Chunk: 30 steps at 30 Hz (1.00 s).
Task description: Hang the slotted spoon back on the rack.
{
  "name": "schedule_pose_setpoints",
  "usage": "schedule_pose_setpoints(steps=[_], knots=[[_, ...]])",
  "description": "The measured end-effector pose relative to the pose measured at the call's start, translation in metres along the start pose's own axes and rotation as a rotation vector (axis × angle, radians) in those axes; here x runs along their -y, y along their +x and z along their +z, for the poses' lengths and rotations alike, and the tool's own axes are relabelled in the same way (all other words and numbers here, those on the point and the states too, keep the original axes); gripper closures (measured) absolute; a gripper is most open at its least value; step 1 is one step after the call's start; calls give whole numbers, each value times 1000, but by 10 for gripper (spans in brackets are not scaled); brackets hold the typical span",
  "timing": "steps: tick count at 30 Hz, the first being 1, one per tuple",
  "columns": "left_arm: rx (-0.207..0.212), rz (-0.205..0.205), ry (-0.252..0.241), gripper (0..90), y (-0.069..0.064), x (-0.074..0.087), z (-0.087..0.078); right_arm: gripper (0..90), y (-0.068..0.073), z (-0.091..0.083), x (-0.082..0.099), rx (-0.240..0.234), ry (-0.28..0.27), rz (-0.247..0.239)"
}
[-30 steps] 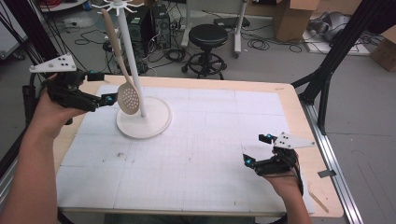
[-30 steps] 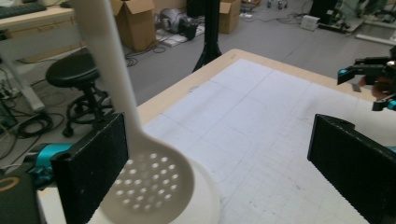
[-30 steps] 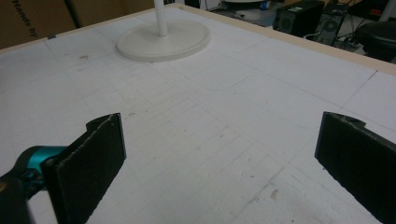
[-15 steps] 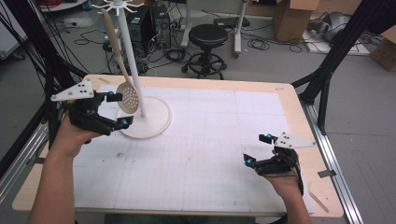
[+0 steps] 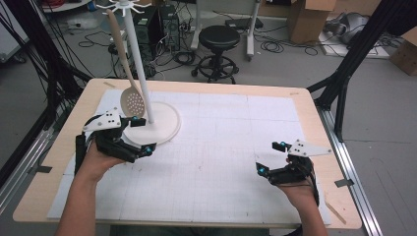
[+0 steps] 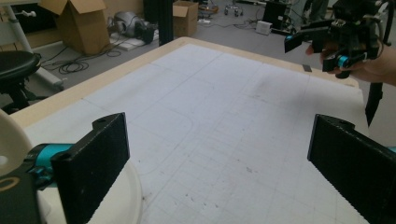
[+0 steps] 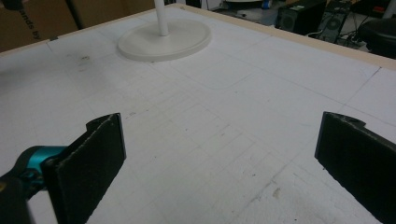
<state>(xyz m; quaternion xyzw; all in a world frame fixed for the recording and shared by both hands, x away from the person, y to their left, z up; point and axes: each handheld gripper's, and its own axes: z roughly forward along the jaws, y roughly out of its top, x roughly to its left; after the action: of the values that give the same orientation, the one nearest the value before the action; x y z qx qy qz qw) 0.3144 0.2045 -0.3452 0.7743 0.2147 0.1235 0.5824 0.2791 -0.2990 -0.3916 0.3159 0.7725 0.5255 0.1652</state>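
A light wooden table (image 5: 314, 110) covered by a white gridded mat (image 5: 221, 147) carries everything here. Toward its far left stands a white utensil stand with a round flat base (image 5: 164, 125) and a thin upright pole (image 5: 137, 64) topped by a ring of hooks. From one hook hangs a pale beige slotted spoon with a long handle (image 5: 129, 83), its perforated bowl low beside the pole and above the base's left part.

The left claw (image 5: 140, 142), black with teal accents and a grey three-cornered plate on top, is held in the person's left hand (image 5: 96, 162) at the near-left edge of the stand's base; its jaws stand wide apart and grip nothing. The spoon's bowl hangs just beyond and above this claw, apart from it. In the left gripper view the base's rim sits right beside the left jaw.

The right claw (image 5: 270, 157), held in the right hand (image 5: 300, 189), is near the table's front right, well apart from stand and spoon. Its jaws are likewise spread wide and bare, over the mat.
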Motion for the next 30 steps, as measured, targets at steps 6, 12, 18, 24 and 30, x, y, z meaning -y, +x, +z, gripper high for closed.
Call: schedule_pose_setpoints(steps=[6,12,18,24,30], knots=[[36,9,4,61,-4,5,4,5,0,0,0,-2,0,0],[64,-7,36,62,-4,14,11,5,0,1,1,-6,2,-2],[70,4,73,62,-7,19,18,5,-1,3,0,-7,3,-3],[79,0,69,62,-6,20,17,5,1,3,1,-10,5,-8],[82,3,61,62,-6,19,16,5,1,4,0,-11,7,-9]])
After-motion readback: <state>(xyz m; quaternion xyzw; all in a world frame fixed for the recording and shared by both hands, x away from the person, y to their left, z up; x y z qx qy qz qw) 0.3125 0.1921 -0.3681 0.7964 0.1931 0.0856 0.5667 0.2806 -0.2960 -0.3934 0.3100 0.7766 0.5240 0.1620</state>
